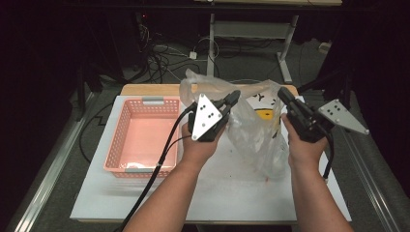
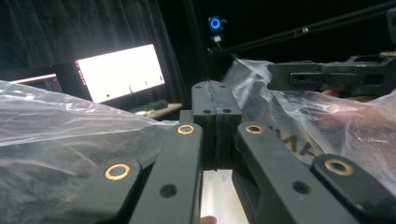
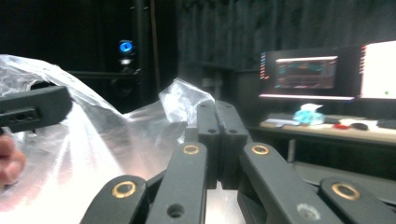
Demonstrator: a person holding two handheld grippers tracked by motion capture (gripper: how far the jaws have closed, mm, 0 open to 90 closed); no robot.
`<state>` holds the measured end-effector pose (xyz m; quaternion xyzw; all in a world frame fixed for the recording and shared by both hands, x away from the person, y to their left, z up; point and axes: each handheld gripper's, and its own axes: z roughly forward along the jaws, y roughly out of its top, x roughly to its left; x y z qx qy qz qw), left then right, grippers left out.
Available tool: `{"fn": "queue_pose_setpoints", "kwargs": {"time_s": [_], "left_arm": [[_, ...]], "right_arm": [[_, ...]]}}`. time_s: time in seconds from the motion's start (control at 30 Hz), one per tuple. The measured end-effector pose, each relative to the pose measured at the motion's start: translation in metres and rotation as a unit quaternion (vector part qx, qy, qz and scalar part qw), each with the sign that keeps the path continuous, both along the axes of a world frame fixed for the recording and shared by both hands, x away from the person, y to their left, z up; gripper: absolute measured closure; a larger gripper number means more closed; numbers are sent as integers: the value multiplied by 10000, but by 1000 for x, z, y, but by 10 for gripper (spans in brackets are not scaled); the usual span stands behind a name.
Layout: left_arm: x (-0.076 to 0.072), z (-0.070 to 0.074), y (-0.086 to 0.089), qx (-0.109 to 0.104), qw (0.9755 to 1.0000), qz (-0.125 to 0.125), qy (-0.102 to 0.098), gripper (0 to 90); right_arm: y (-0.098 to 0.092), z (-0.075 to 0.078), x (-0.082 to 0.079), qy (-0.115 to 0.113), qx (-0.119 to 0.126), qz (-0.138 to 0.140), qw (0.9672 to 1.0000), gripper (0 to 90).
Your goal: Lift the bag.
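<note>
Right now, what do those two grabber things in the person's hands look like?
Each is a black tool with two long flat jaws joined by brass-coloured rivets. The left gripper carries a grey three-cornered plate dotted with small holes, and a black cable trails from it toward the table's near edge. The right gripper has the same kind of plate. The forearms are bare, with no sleeves or gloves.

Clear plastic bag (image 1: 251, 121), pink basket (image 1: 145, 137), white board (image 1: 217, 188), black grippers with brass rivets

Dark curtained room, grey floor (image 1: 58, 159), tangled cables (image 1: 159, 55), lit monitor (image 2: 119, 72), white table legs (image 1: 287, 53)
</note>
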<state>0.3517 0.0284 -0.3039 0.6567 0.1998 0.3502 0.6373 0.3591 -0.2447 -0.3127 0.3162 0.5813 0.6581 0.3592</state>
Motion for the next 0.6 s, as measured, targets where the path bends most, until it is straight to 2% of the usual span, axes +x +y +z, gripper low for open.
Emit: {"fn": "queue_pose_setpoints", "kwargs": {"time_s": [0.17,0.23,0.4,0.43,0.5,0.6], "left_arm": [[19,25,-9,143,9998,79,-122,889],[25,36,-10,168,9996,117,-170,889],[32,57,-8,-33,9995,148,-270,888],[32,60,-7,-16,9994,166,-300,888],[35,58,-7,13,9996,167,-214,888],[41,42,-8,203,9996,218,1,888]], "right_arm": [[-12,26,17,-32,202,-286,9994,900],[-17,38,22,-66,209,-375,9991,900],[-24,67,27,-277,224,-506,9981,900],[-24,72,26,-328,214,-513,9979,900],[-24,78,26,-390,150,-525,9977,900],[-22,70,30,-235,119,-537,9982,900]]}}
